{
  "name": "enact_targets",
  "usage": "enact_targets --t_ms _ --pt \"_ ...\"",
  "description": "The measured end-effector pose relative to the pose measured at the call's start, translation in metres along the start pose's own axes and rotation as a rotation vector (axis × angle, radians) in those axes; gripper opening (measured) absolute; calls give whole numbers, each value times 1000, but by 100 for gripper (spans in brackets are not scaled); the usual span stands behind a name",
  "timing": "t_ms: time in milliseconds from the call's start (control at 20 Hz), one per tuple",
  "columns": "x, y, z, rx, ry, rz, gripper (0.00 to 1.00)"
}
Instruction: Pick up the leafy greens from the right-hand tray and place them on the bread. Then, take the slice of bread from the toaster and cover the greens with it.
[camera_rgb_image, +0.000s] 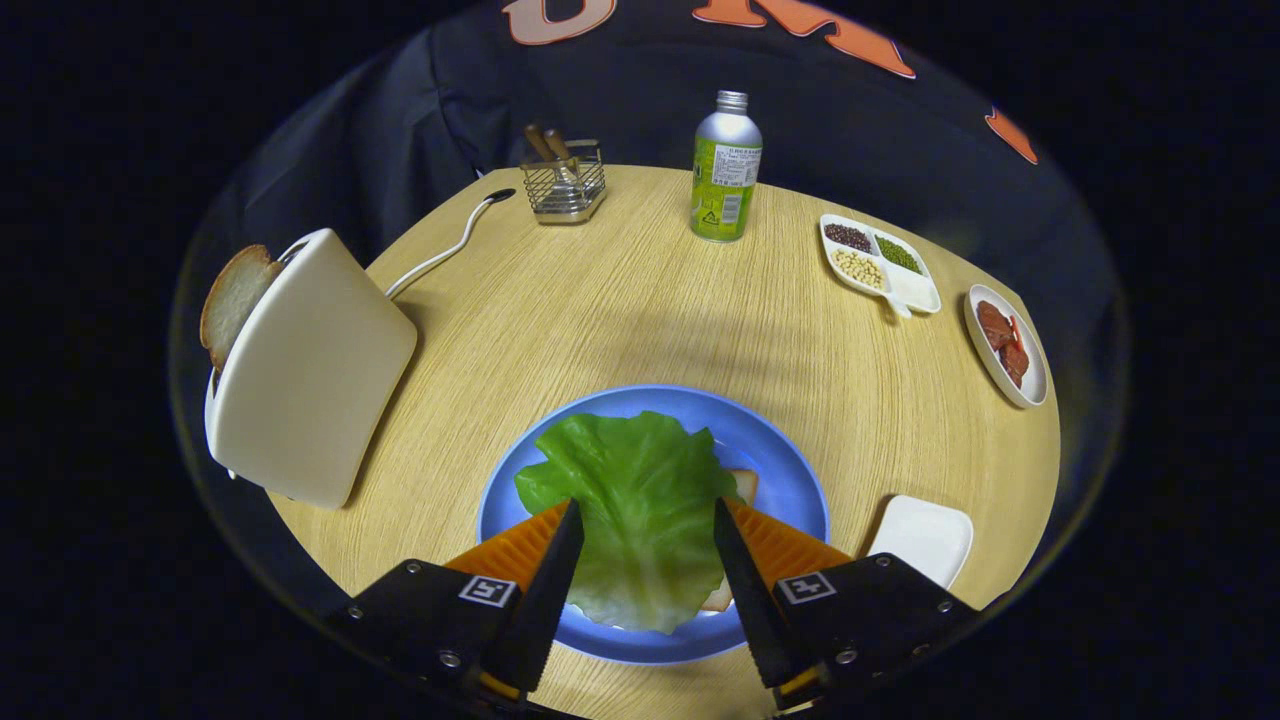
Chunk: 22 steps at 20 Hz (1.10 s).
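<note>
The leafy greens (634, 512) lie spread flat on the blue plate (780, 462), covering most of a slice of bread (743, 484) whose pale corners peek out from under the leaf's right side. The gripper (640, 510) hangs over the near part of the plate with its fingers spread wide, one on each side of the leaf; nothing is pinched between them, and whether the tips touch the leaf cannot be told.

To the left of the plate stands the cream toaster (310, 372), tilted in the fisheye view, with a second slice of bread (233, 300) sticking up out of its slot. Its white cord (440, 255) runs back across the wooden table (640, 310) toward a wire caddy (564, 186) holding brown-handled utensils. Beside the caddy, at the far edge, is a silver bottle (727, 168) with a green label; its print is too small to read.

On the right, near the rim of the round table, sit a divided white dish (880, 264) with dark, pale and green beans in separate compartments, and a small white plate (1006, 344) of reddish slices. A bare white square tray (924, 536) lies just right of the blue plate, close to the right finger. The middle of the table, between the plate and the bottle, is open wood.
</note>
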<state>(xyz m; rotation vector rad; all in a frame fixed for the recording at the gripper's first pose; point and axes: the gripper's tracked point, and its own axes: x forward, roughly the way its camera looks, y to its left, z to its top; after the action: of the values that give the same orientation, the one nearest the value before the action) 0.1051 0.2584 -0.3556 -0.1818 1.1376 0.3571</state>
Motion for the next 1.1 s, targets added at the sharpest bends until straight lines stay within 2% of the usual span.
enact_targets --t_ms 200,350,650,1100 --pt "-37 18 29 2 -73 32 89" --pt "-65 46 46 43 -94 115 93" --pt "-111 80 89 18 -140 146 96" --pt "-147 183 120 -70 -143 269 98"
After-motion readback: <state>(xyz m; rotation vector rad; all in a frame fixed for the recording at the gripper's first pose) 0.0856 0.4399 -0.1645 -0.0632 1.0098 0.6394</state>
